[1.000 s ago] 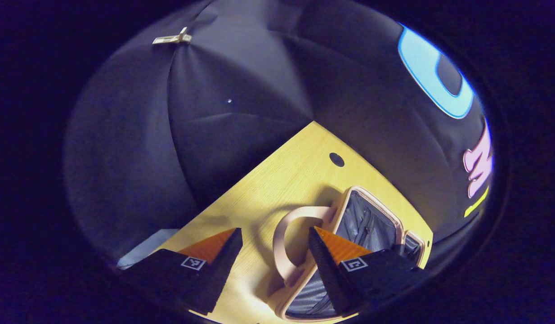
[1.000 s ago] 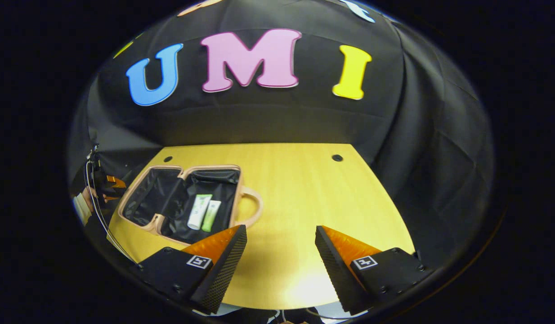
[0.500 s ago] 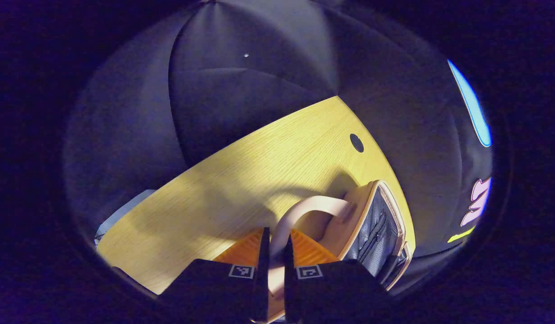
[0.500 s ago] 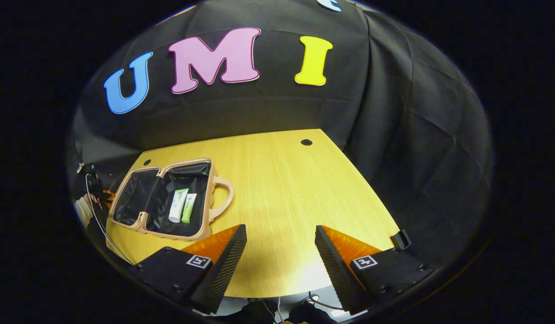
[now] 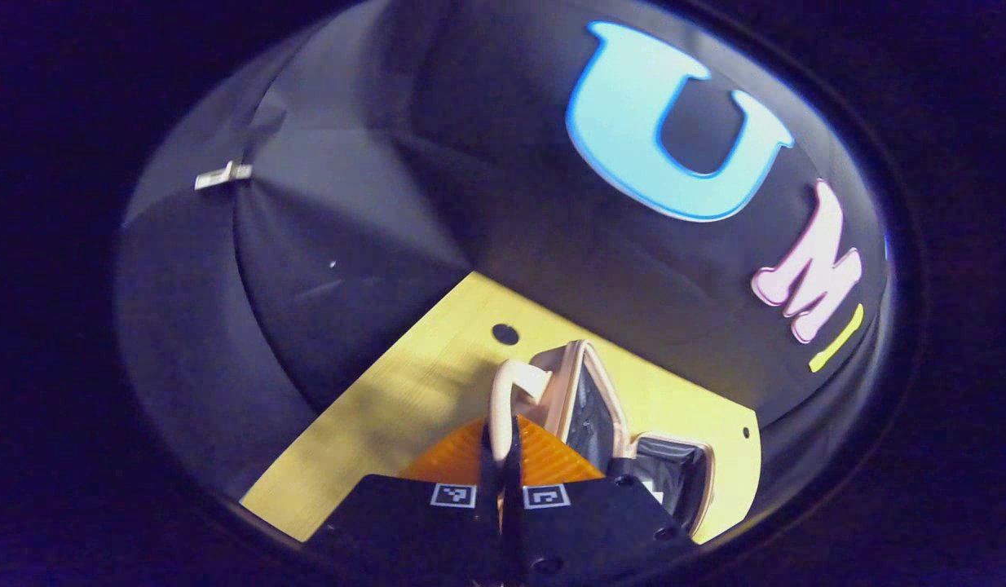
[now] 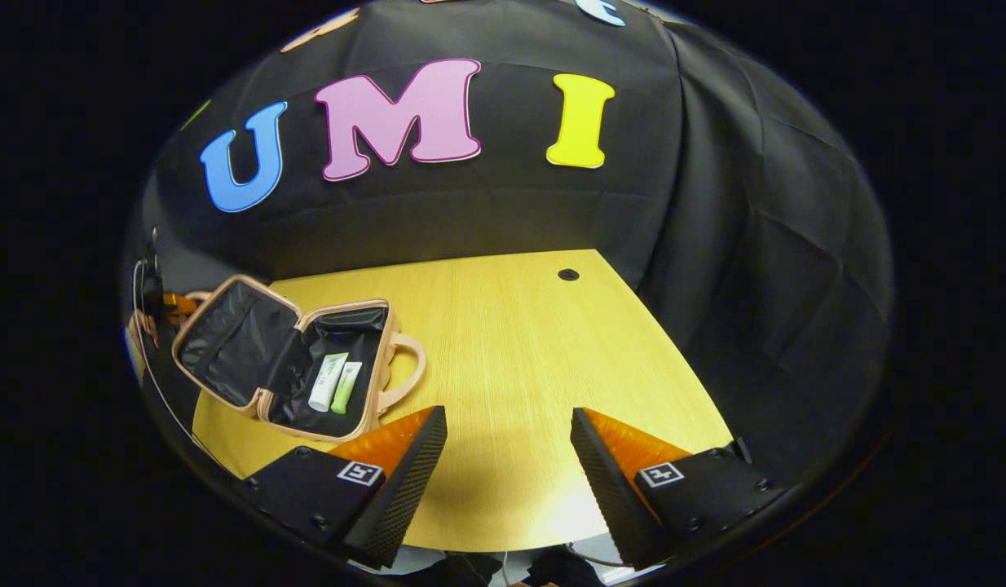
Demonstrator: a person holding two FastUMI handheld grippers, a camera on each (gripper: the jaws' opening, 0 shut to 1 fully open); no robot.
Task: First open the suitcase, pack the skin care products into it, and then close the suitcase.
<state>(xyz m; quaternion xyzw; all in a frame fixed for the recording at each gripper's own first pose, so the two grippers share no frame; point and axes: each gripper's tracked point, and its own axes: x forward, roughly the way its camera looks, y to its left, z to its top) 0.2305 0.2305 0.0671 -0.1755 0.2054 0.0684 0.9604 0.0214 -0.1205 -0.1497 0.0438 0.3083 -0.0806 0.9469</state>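
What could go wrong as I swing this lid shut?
The left gripper pinches only the thin lid handle, so the raised lid could slip free and drop. Nothing steadies the suitcase base: the right gripper hangs open over bare table, so the case may slide. The two tubes lie loose and could shift toward the hinge.

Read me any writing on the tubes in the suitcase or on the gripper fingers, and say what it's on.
White tube in the suitcase: green print, too small to read.
Green tube: print too small to read.
Right gripper fingers: square code markers, no words.
Left gripper, shut on the handle: same markers, no words.
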